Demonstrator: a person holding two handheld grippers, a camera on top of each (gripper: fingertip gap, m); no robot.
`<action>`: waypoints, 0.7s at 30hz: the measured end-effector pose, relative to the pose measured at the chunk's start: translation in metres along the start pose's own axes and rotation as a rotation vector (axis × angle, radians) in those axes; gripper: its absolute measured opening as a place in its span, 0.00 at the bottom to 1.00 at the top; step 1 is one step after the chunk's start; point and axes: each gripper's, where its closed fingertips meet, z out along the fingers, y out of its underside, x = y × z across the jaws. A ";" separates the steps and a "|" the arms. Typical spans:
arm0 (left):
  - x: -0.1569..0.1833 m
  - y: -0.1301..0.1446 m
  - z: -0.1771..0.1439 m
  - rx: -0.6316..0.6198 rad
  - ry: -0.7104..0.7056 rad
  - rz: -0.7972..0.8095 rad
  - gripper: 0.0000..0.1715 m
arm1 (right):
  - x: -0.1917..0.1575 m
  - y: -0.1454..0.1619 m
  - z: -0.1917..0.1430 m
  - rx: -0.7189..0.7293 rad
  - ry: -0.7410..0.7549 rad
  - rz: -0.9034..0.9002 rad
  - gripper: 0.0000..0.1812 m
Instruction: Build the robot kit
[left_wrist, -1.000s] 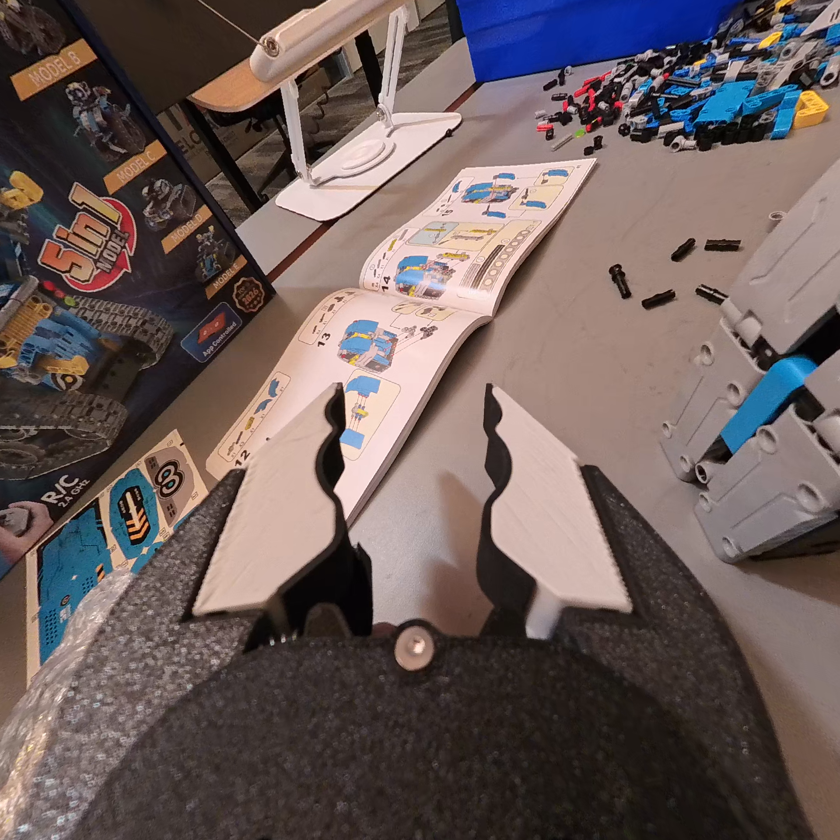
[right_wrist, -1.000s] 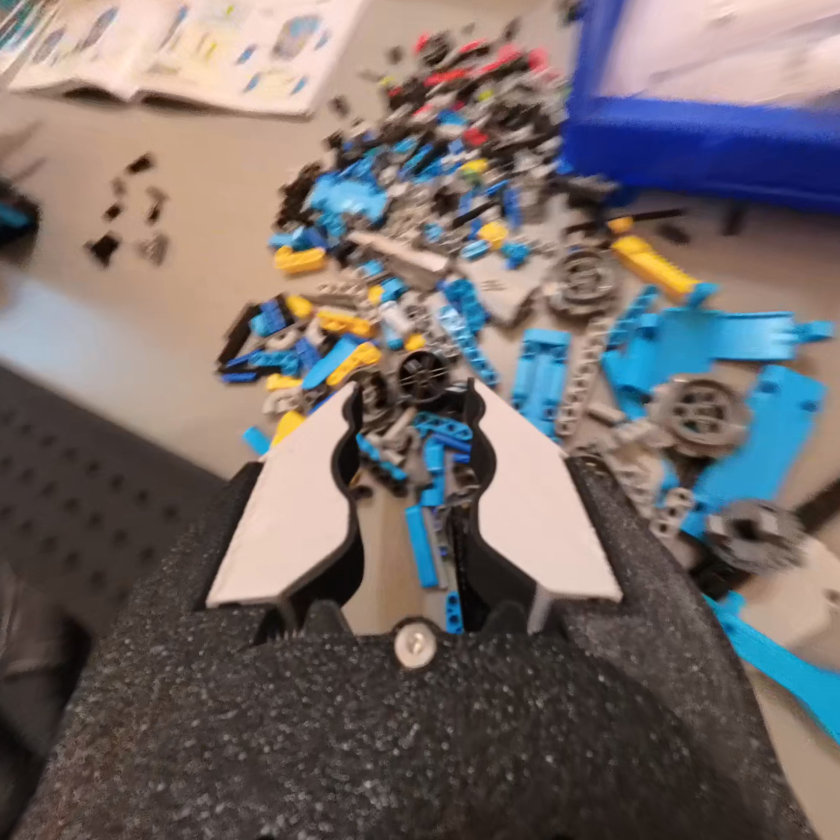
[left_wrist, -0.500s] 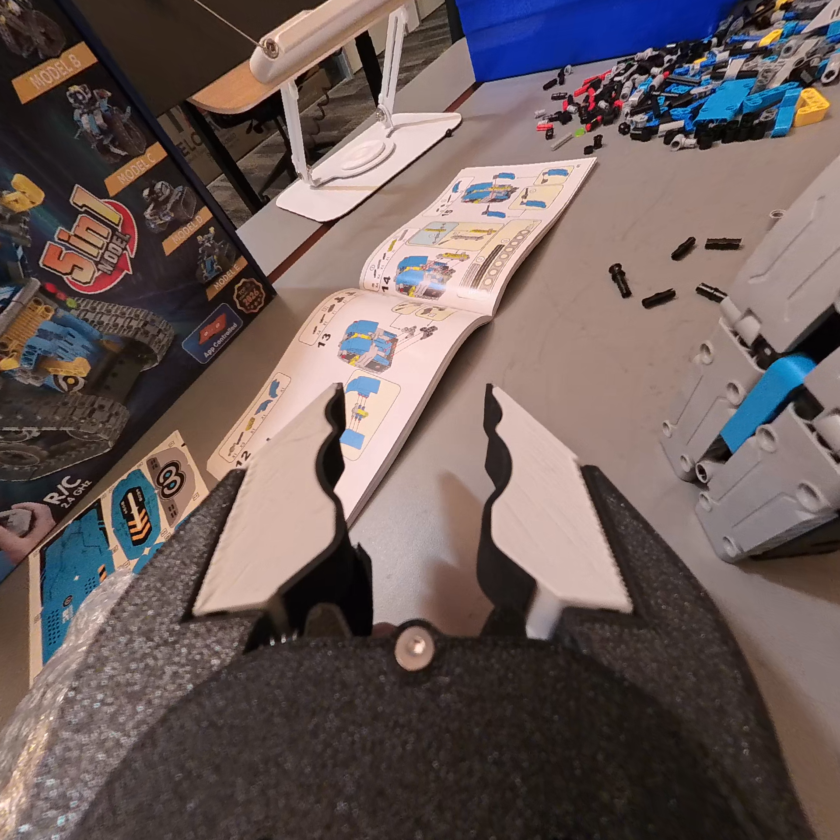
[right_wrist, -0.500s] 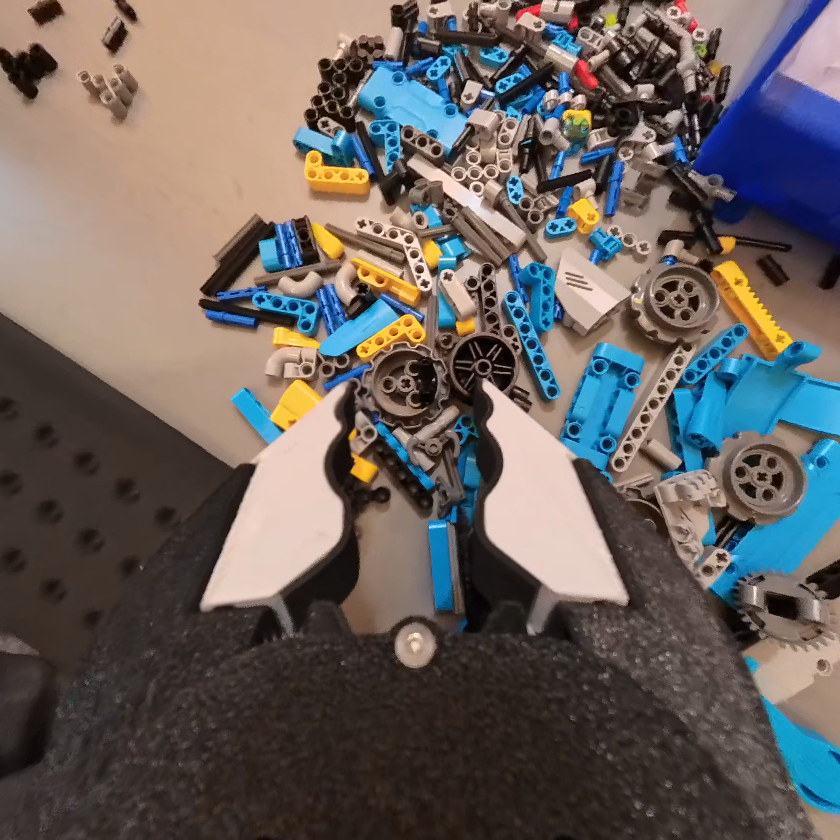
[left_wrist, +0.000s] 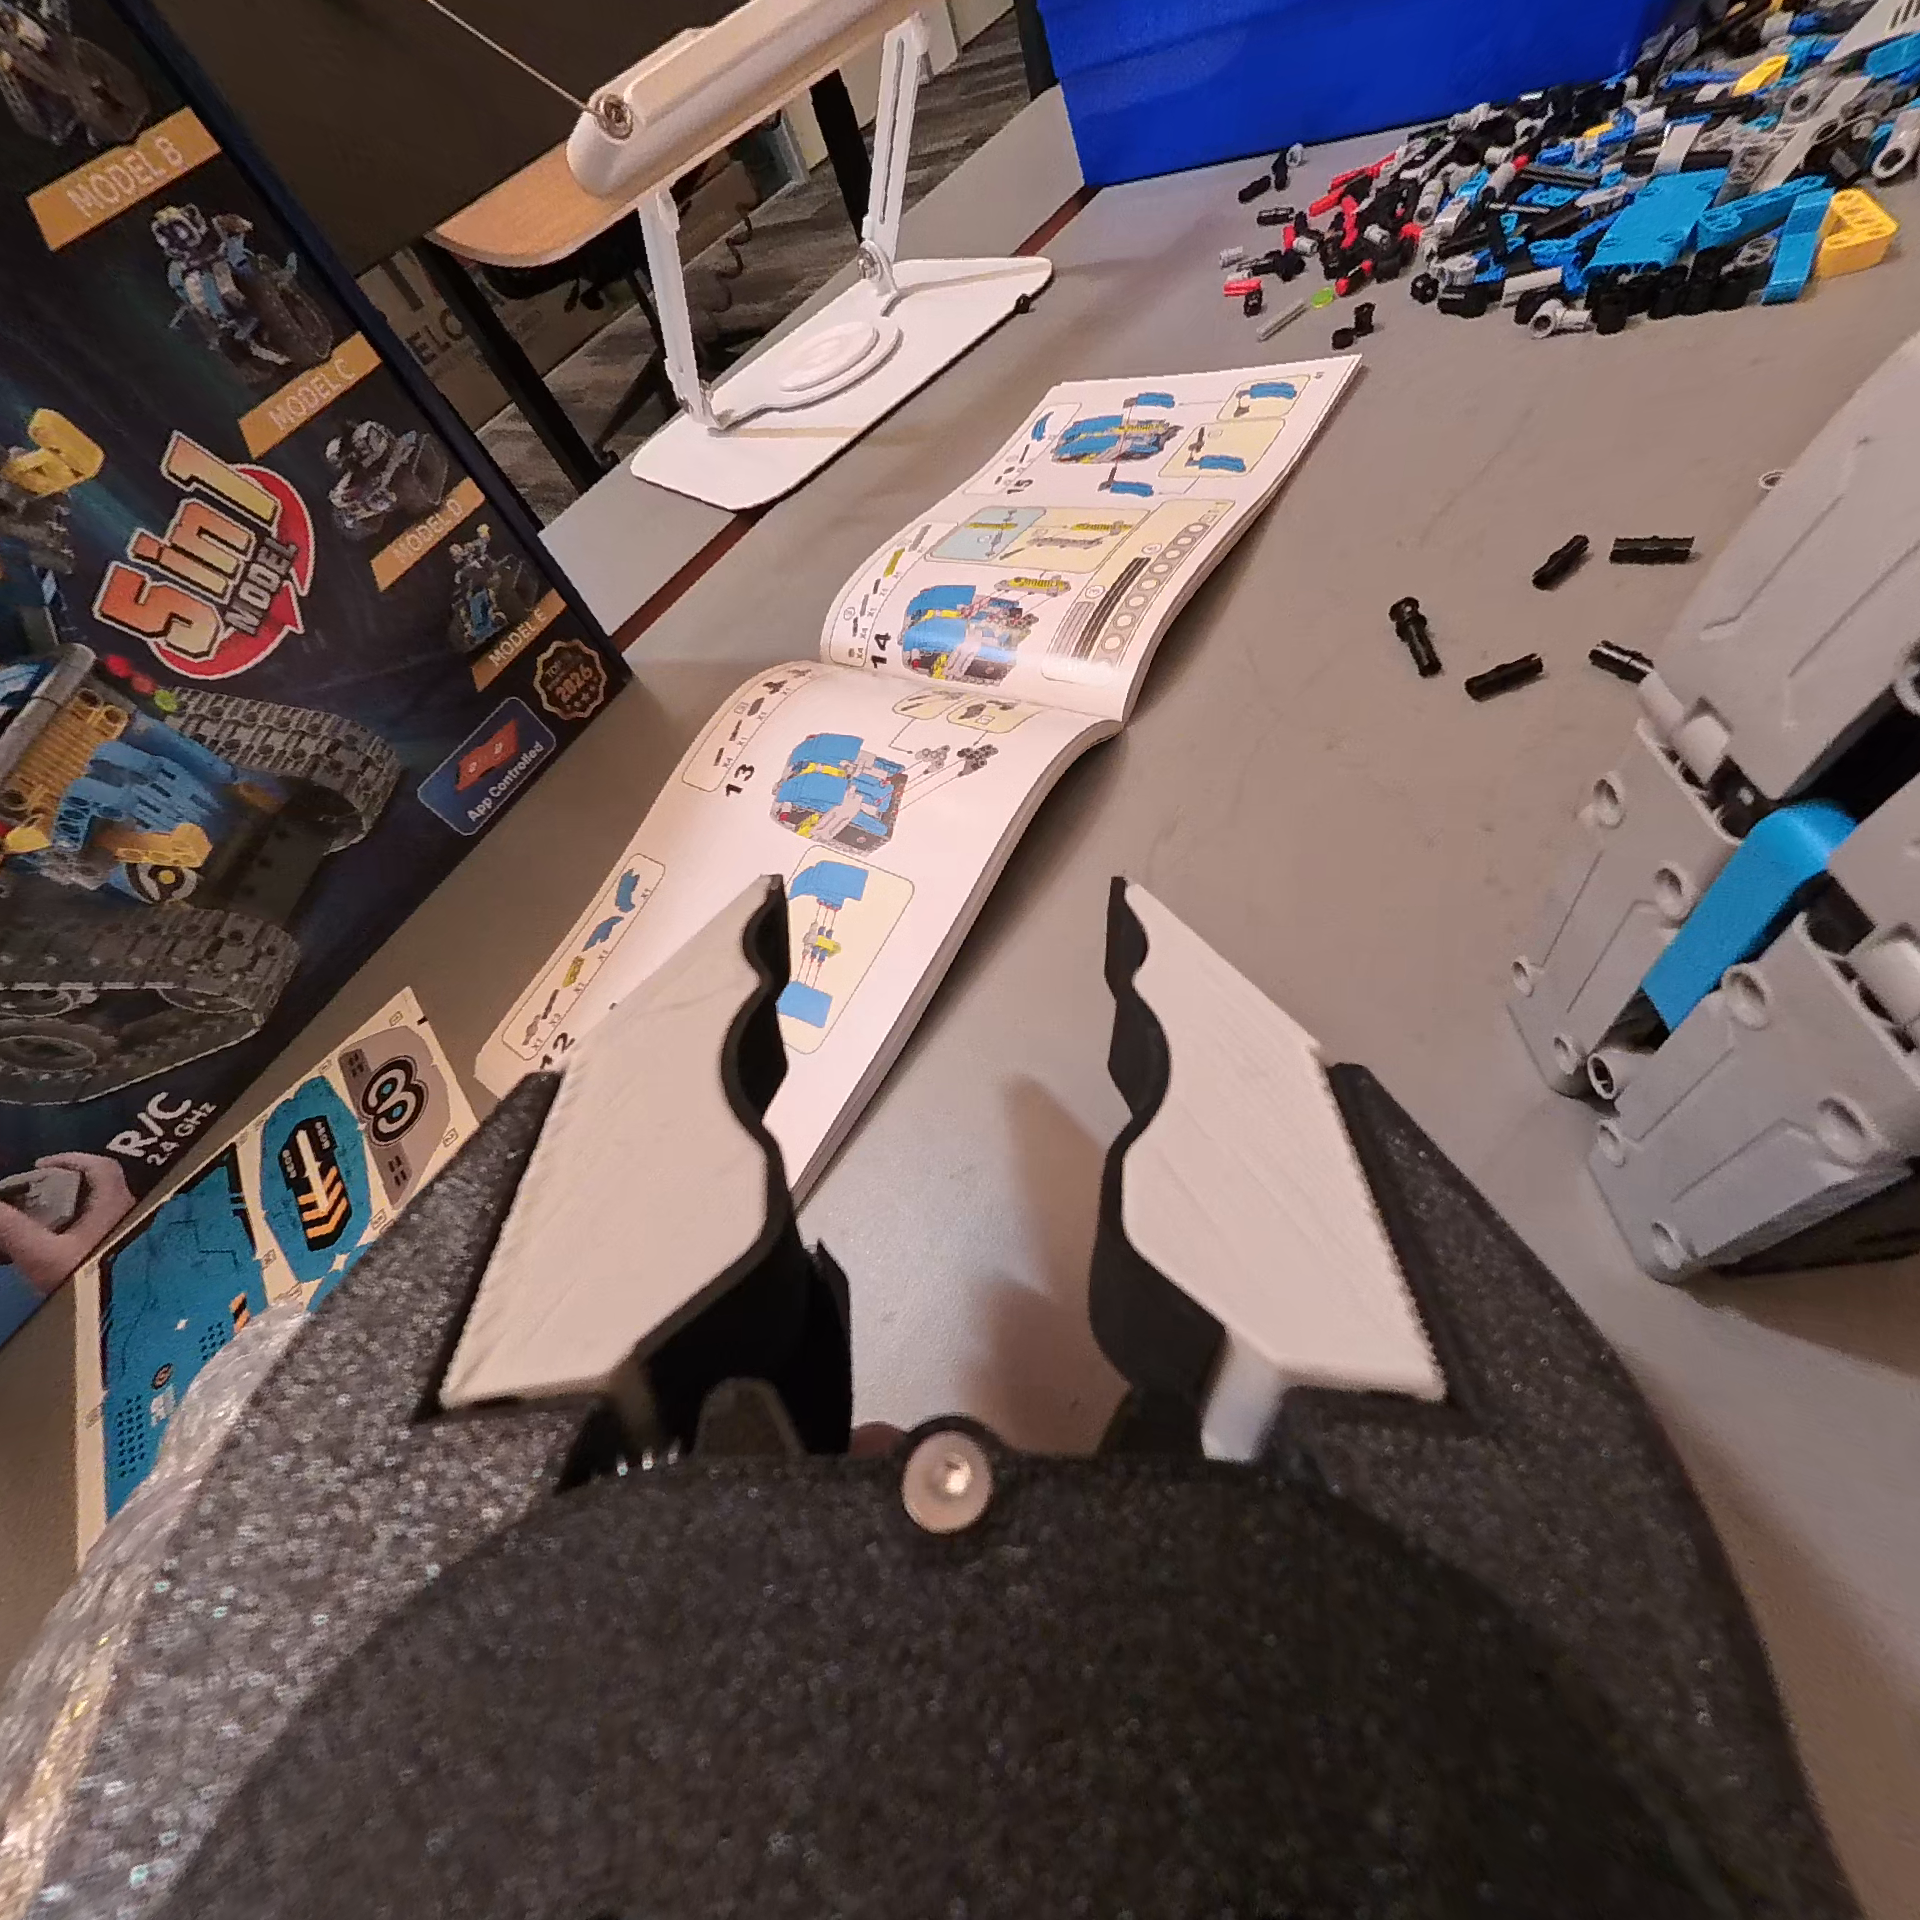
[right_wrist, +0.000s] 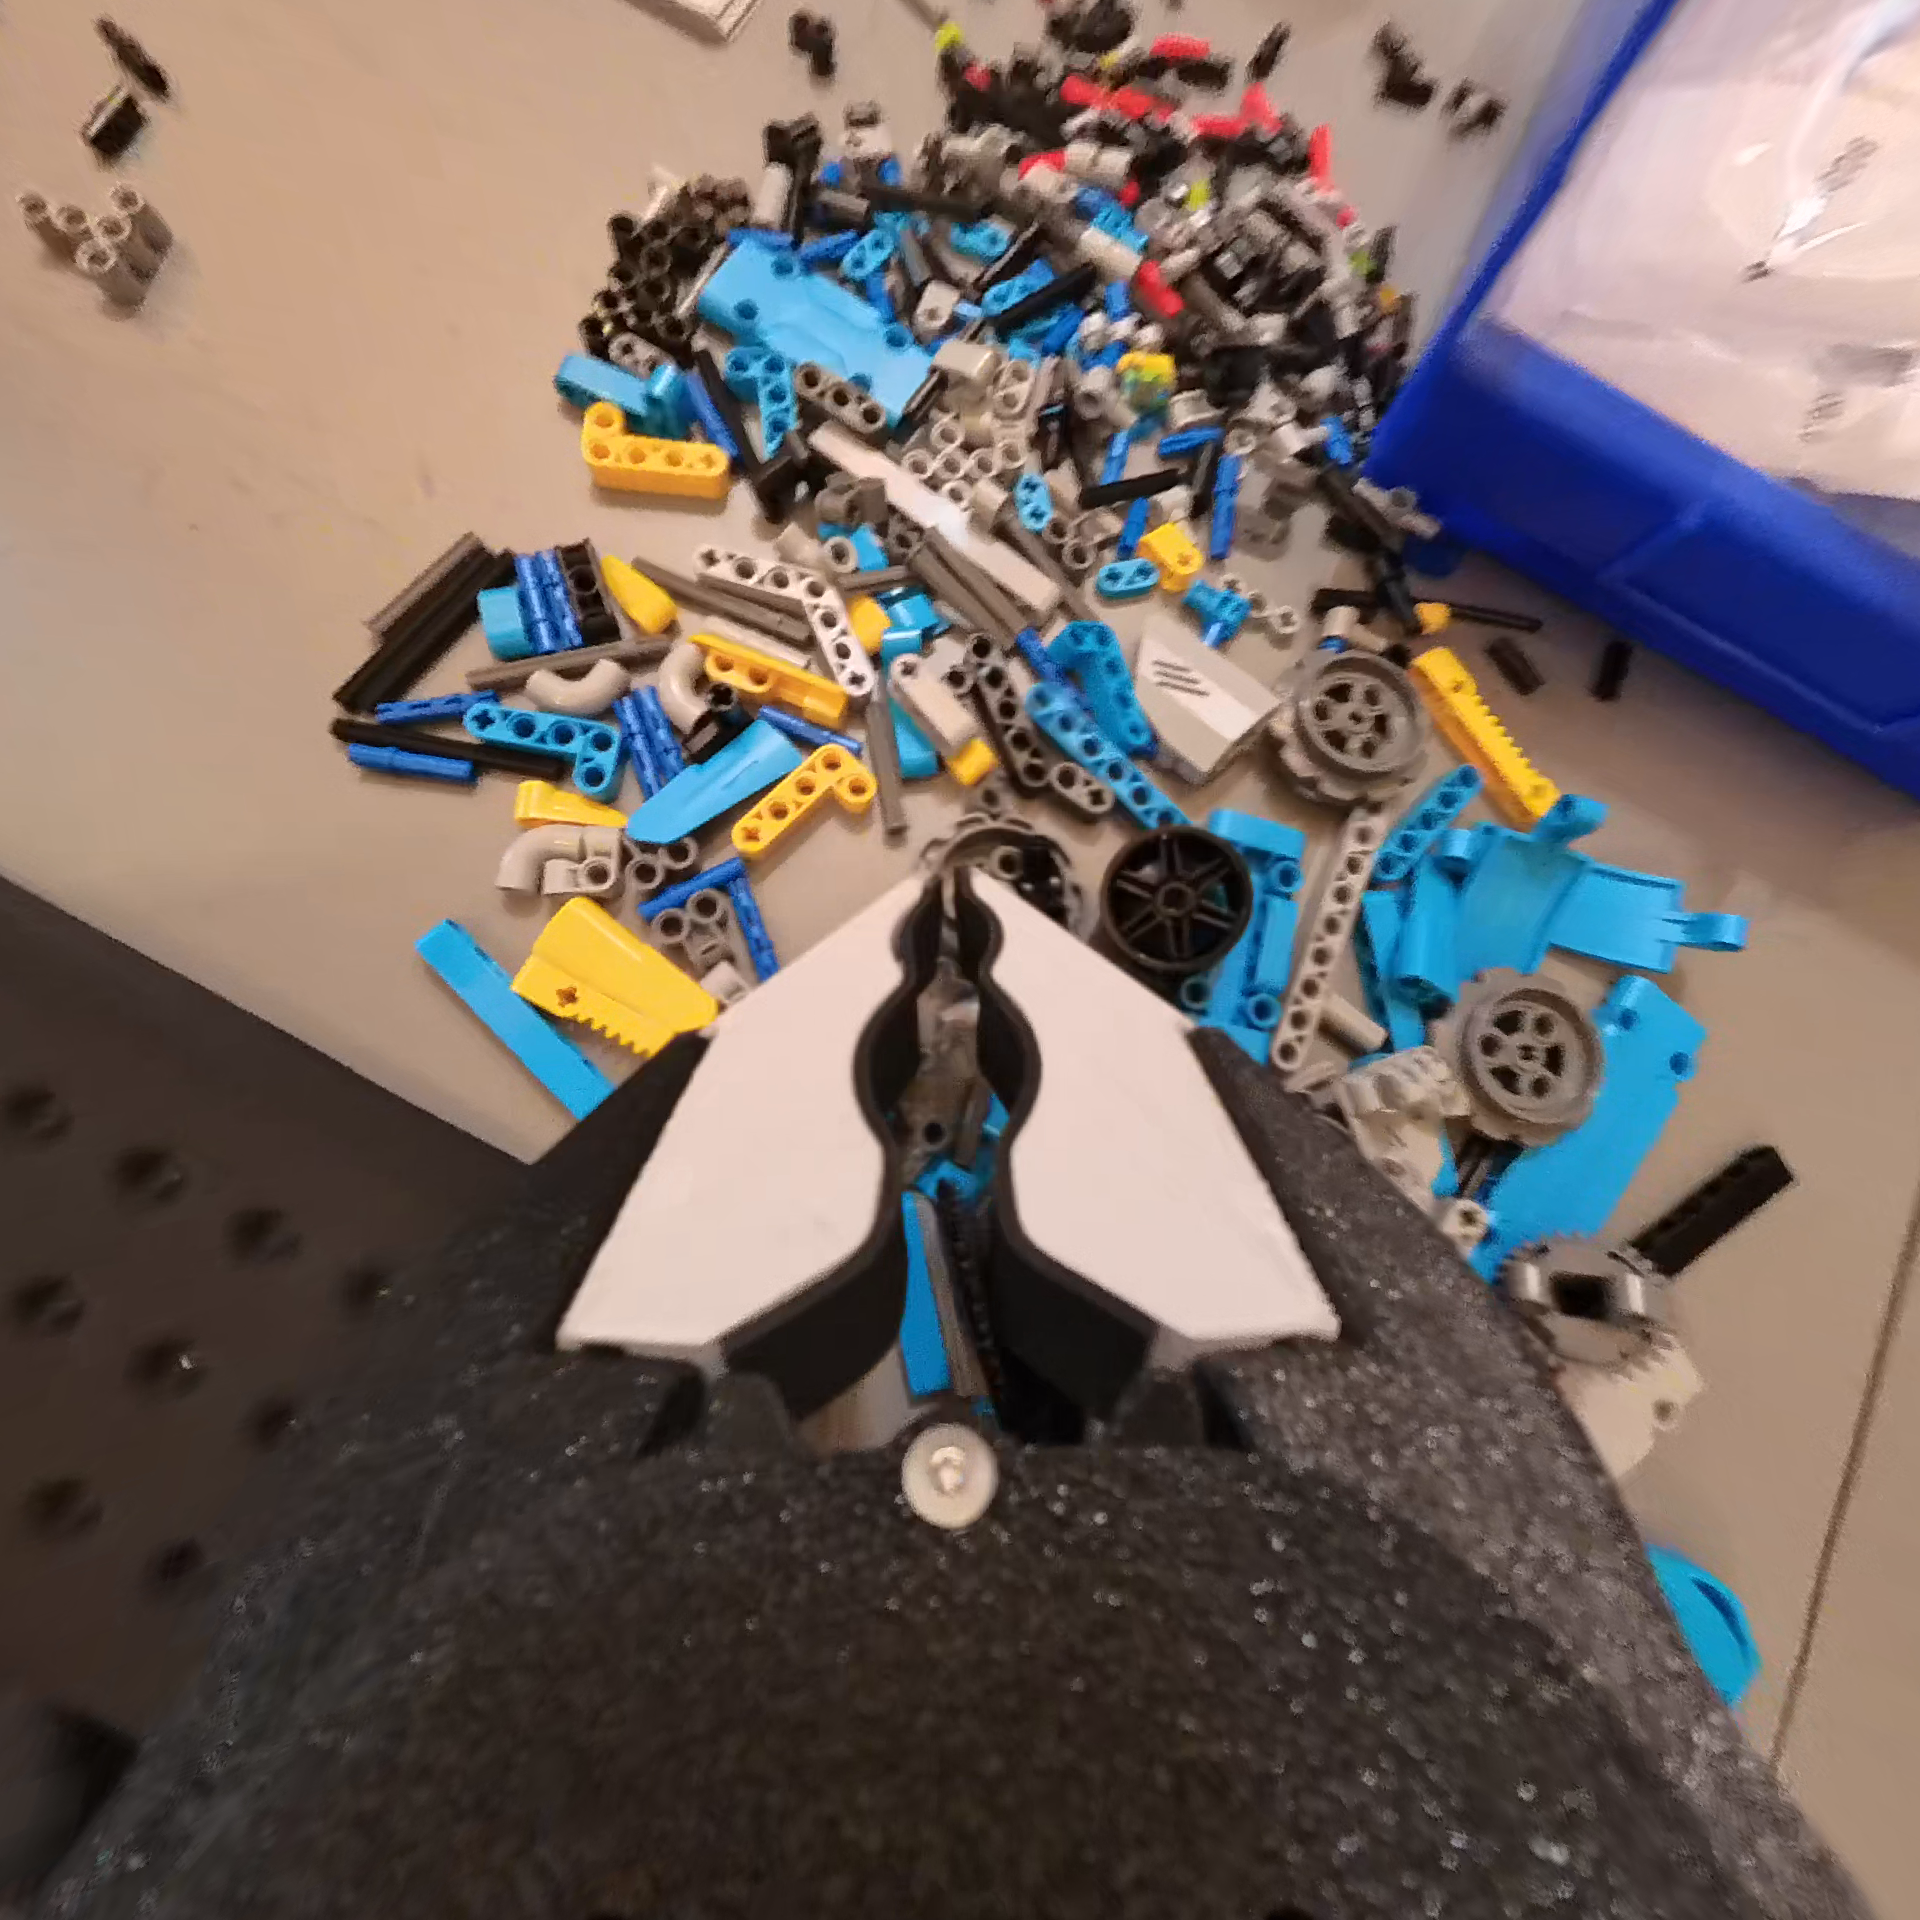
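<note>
Grey table (left_wrist: 1299, 831) carries everything. Tall dark printed toy box (left_wrist: 208, 623) stands at the left edge, touching nothing but the table; blue bin (right_wrist: 1714, 582) sits at the far right of the right wrist view, with pale plastic inside. White desk lamp (left_wrist: 821, 343) stands beyond the open instruction booklet (left_wrist: 987, 665), which lies flat just ahead of the left gripper (left_wrist: 940, 899). Sticker sheet (left_wrist: 260, 1174) lies between booklet and box, bubble wrap beside it at the lower left. Grey-and-blue part-built model (left_wrist: 1766, 935) rests on the table right of the left gripper, apart from it. Big loose heap of bricks (right_wrist: 987, 520), blue, black, grey, yellow, red, spreads from the bin toward the right gripper (right_wrist: 951, 883). Black spoked wheel (right_wrist: 1174, 899) lies just right of that gripper's tips; yellow toothed wedge (right_wrist: 603, 977) just left. A few black pins (left_wrist: 1507, 644) lie scattered between booklet and model. Left gripper: fingers wide apart, holding nothing, above bare table near the booklet's corner. Right gripper: fingers nearly closed, tips almost meeting over a dark toothed wheel (right_wrist: 1023, 857) at the heap's near edge; small grey parts show in the gap, but blur hides whether anything is actually pinched.
</note>
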 end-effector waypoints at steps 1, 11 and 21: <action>0.000 0.000 0.000 0.000 0.001 -0.001 0.36 | 0.004 -0.002 -0.003 0.014 0.016 0.007 0.01; 0.000 0.000 0.000 -0.001 0.002 -0.004 0.36 | 0.010 0.001 -0.002 -0.004 0.013 0.079 0.26; 0.000 0.000 0.000 0.000 0.002 -0.003 0.36 | 0.009 0.016 0.019 -0.134 0.100 -0.007 0.19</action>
